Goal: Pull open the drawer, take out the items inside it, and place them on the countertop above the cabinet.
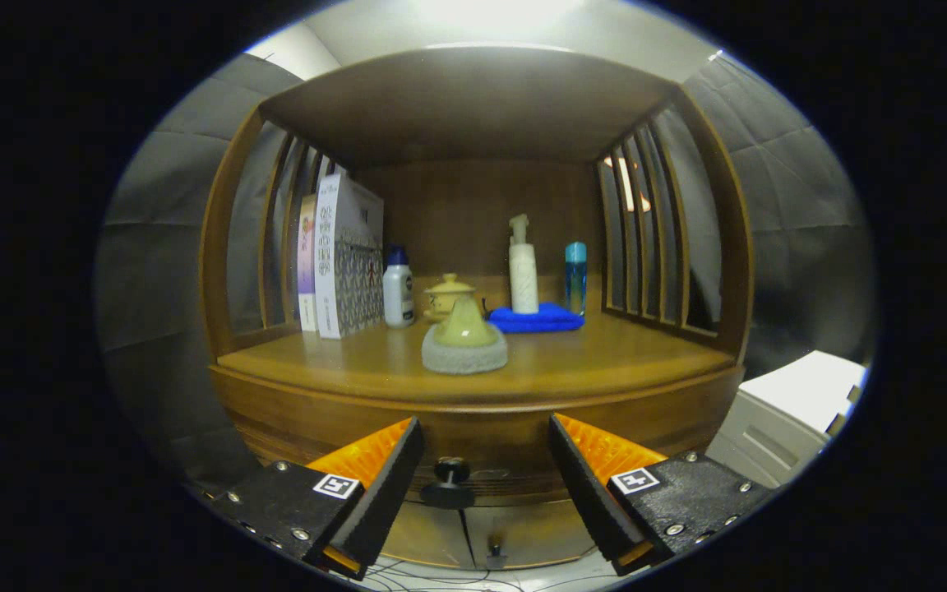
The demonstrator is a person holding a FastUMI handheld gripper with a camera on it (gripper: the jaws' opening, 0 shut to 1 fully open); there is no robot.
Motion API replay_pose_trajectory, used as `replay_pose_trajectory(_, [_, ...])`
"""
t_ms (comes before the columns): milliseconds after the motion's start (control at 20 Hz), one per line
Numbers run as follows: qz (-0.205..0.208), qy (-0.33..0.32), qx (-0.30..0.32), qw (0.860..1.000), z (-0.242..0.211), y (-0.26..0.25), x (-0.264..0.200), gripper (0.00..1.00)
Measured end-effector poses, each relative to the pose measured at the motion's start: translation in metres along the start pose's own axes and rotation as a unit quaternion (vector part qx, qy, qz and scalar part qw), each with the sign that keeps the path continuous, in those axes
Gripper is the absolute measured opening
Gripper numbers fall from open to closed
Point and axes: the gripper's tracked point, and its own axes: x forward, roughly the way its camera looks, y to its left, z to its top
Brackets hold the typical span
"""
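A wooden cabinet stands ahead with its countertop [588, 366] under a roofed shelf. On the countertop near its front edge rests a round scrubber [464, 339] with a yellow-green handle on a grey pad. Below the countertop the drawer front [506, 444] looks closed, and its dark round knob [450, 481] sits between my fingertips, slightly left of midway. My gripper [486, 440] is open with nothing between its fingers. The drawer's inside is hidden.
At the back of the countertop stand boxes [342, 263], a white bottle with a blue cap [398, 289], a small yellow lidded pot [446, 294], a white pump bottle [523, 267] on a blue cloth [538, 319], and a blue bottle [575, 276]. A white unit [794, 411] sits right of the cabinet.
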Motion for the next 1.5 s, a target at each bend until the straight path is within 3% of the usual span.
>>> replay_pose_trajectory(150, [-0.018, -0.015, -0.024, 0.999, 0.044, -0.026, -0.023, 0.95])
replay_pose_trajectory(450, [-0.013, -0.065, -0.047, 0.997, 0.131, -0.022, -0.101, 0.95])
replay_pose_trajectory(650, [-0.058, -0.086, -0.074, 0.992, 0.168, -0.026, -0.17, 0.95])
replay_pose_trajectory(850, [-0.039, -0.109, -0.045, 0.992, 0.18, -0.001, -0.211, 0.95])
replay_pose_trajectory(1000, [-0.029, -0.113, -0.058, 0.991, 0.186, 0.011, -0.229, 0.95])
replay_pose_trajectory(1350, [-0.01, -0.101, -0.033, 0.994, 0.185, 0.018, -0.232, 0.95])
replay_pose_trajectory(1500, [-0.02, -0.104, -0.039, 0.994, 0.187, 0.004, -0.234, 0.95])
